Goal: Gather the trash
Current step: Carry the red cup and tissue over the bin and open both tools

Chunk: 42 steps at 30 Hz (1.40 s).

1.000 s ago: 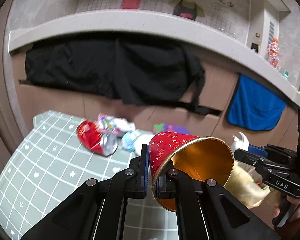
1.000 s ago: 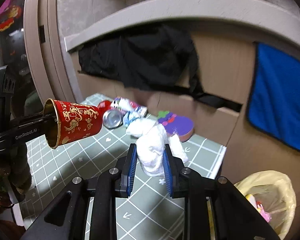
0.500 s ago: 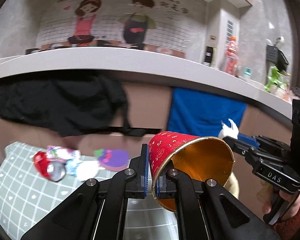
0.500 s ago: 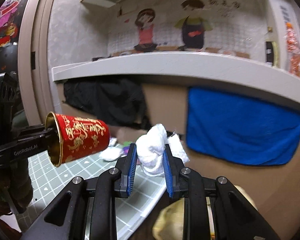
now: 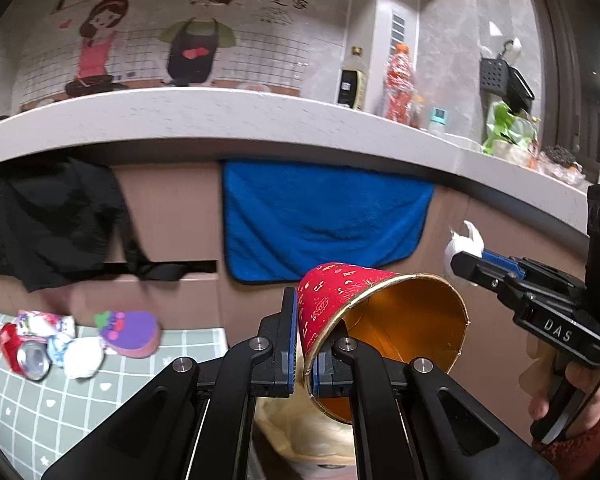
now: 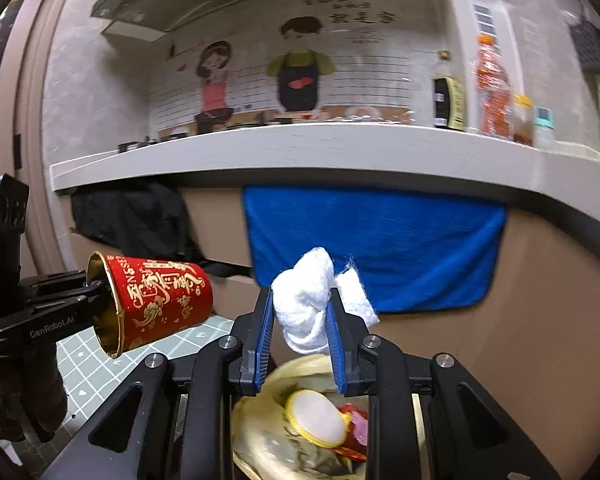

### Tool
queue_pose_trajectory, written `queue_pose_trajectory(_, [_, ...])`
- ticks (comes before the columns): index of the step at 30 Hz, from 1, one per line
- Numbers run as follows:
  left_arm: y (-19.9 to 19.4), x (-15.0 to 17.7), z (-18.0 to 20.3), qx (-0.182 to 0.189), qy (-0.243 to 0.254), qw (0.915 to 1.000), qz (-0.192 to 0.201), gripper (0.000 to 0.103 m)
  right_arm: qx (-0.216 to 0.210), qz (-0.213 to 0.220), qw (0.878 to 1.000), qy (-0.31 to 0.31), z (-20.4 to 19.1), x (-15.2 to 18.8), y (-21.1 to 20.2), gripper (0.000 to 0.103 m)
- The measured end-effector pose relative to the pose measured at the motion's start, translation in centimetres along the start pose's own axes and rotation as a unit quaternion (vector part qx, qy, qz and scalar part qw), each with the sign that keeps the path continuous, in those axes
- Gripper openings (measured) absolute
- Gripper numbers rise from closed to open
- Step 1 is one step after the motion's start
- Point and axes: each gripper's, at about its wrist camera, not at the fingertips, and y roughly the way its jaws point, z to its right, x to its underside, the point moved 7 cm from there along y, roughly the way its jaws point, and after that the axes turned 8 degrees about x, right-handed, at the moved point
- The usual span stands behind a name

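My left gripper [image 5: 304, 344] is shut on the rim of a red paper cup [image 5: 340, 296] with a gold inside, held on its side in the air; the same cup [image 6: 160, 300] shows at the left of the right wrist view. My right gripper [image 6: 300, 320] is shut on a crumpled white tissue [image 6: 306, 300], also seen as a white tuft [image 5: 466, 240] at the right. Below both grippers lies a yellow trash bag [image 6: 260, 432], open, with several pieces of trash inside. On the green checked table [image 5: 60, 400] rest a crushed red can [image 5: 24, 354], wrappers and a purple piece [image 5: 130, 330].
A grey counter [image 6: 340, 152] runs across the back with bottles [image 6: 492, 88] on it. A blue towel [image 6: 372, 244] and a black cloth [image 6: 132, 216] hang on the brown panel below it. A person's hand [image 5: 560, 396] holds the right gripper's handle.
Both grippers have swung right and risen, away from the table and over the yellow bag. Each keeps its hold, on the cup and on the tissue.
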Motion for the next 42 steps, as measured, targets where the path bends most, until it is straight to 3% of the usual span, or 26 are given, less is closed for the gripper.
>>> queue_pose_trajectory(7, [2.9, 1.3, 1.3, 0.012, 0.0, 0.9998, -0.019, 0.005, 0.009, -0.012, 1.0, 0.025, 2.8, 1.6, 0.4, 0.023])
queue_pose_trajectory(23, [7.5, 4.2, 0.2, 0.007, -0.016, 0.9979, -0.063, 0.005, -0.003, -0.062, 0.997, 0.051, 3.8, 5.5, 4.6, 0.023])
queue_pose_trajectory(30, [9.8, 5.4, -0.3, 0.022, -0.027, 0.9953, -0.09, 0.005, -0.01, -0.091, 0.993, 0.079, 4.6, 7.3, 7.0, 0.023])
queue_pose_trajectory(33, [11.3, 6.0, -0.7, 0.056, -0.049, 0.991, -0.111, 0.015, -0.019, -0.107, 0.989, 0.102, 5.2, 8.1, 8.0, 0.028])
queue_pose_trajectory(35, [11.9, 6.3, -0.9, 0.071, -0.061, 0.988, -0.123, 0.057, -0.014, -0.113, 0.987, 0.112, 5.6, 8.6, 8.5, 0.043])
queue_pose_trajectory(36, [12.1, 6.5, -1.0, 0.077, -0.07, 0.9865, -0.126, 0.063, -0.01, -0.115, 0.986, 0.117, 5.8, 8.9, 8.6, 0.049])
queue_pose_trajectory(42, [11.5, 6.8, -2.3, 0.082, -0.105, 0.983, -0.126, 0.066, -0.001, -0.13, 0.983, 0.13, 6.2, 9.9, 8.7, 0.049])
